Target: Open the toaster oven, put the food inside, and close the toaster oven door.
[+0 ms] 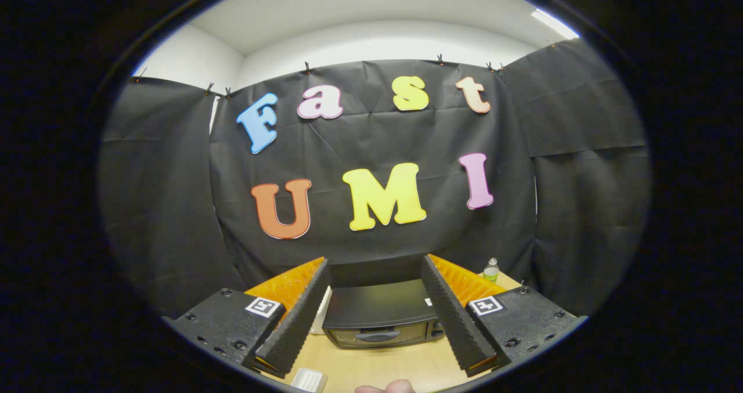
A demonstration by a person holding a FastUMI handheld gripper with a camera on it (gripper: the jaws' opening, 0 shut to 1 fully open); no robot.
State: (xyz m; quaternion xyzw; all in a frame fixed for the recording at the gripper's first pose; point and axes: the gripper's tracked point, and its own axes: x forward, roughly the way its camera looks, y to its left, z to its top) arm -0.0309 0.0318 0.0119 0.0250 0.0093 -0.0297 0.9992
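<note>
Gripper (377, 317) released, fingers spread wide, holding nothing. Toaster oven (380, 317) sits bottom centre of the frame on the table (395, 364), beyond the fingertips and framed between them, door shut, handle (376, 336) running left-right. Straight-ahead approach to the handle looks right.

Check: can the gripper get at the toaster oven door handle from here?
Probably yes. The gripper is open, the toaster oven sits beyond its fingers, door shut, handle facing them, with bare table between.

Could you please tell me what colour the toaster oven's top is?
Black. The toaster oven shows best in the gripper view, beyond the open gripper, door shut.
</note>
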